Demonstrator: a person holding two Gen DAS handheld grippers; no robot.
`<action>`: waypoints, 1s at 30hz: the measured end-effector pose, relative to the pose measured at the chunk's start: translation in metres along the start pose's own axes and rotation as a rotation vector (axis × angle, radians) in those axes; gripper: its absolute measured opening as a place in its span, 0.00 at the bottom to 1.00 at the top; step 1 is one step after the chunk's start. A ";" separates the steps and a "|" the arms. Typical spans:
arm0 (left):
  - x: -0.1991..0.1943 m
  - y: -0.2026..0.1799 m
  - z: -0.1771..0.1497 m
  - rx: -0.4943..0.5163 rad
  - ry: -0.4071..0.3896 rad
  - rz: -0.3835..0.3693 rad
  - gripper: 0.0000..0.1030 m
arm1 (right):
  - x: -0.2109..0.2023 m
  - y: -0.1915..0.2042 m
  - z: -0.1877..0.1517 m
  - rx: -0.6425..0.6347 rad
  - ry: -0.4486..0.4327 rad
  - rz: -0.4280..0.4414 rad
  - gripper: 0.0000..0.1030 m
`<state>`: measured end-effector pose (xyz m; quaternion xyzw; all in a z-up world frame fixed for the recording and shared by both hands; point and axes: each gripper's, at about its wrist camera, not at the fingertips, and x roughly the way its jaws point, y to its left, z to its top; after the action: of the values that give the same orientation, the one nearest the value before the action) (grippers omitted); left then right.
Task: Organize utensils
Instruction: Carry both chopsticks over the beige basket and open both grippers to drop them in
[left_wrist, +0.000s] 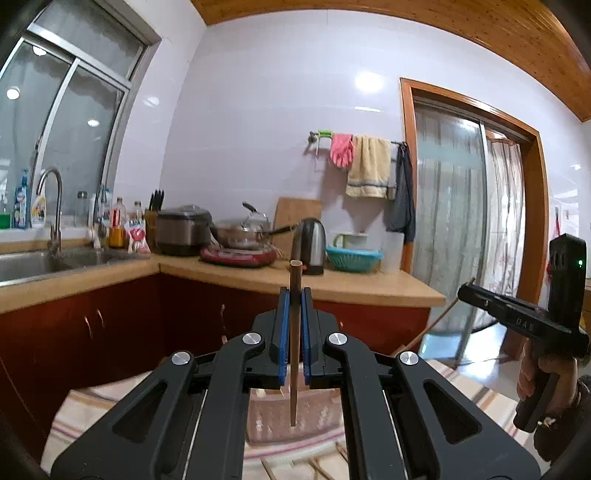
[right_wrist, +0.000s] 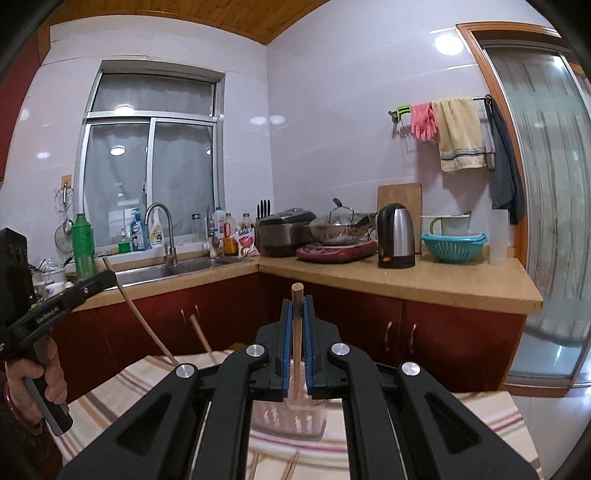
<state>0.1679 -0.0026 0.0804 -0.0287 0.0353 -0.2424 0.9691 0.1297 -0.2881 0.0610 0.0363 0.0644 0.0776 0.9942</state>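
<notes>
Left wrist view: we held the left gripper out over a table covered in a striped cloth, its blue-padded jaws pressed together on a dark brown chopstick. The stick stood upright, its top poking out above the fingertips and its lower end reaching down into a clear slotted utensil holder on the cloth. At the right edge of this view we saw the right gripper from the side, carried in a hand, with a pale stick slanting down beneath it. Right wrist view: the right gripper likewise had its jaws closed on a light wooden chopstick, held upright with its round top above the fingertips and its lower part descending toward the same clear holder, which sat just beyond the gripper's arms. More chopsticks lay loose on the cloth near the bottom edge, and we could not count them. At the left, the other gripper showed side-on with a stick angled through it. Behind the table ran a wooden counter with a steel sink, a rice cooker, a wok, a kettle and a teal colander.
</notes>
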 end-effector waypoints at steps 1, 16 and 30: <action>0.007 0.003 0.004 0.002 -0.006 0.006 0.06 | 0.006 -0.001 0.002 0.000 0.001 -0.002 0.06; 0.093 0.037 -0.012 -0.062 0.062 0.028 0.06 | 0.095 -0.012 -0.029 0.034 0.113 -0.017 0.06; 0.124 0.044 -0.077 -0.125 0.231 0.022 0.06 | 0.102 -0.010 -0.041 0.040 0.153 -0.013 0.06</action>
<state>0.2912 -0.0249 -0.0067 -0.0606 0.1620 -0.2308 0.9575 0.2255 -0.2794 0.0075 0.0499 0.1419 0.0726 0.9859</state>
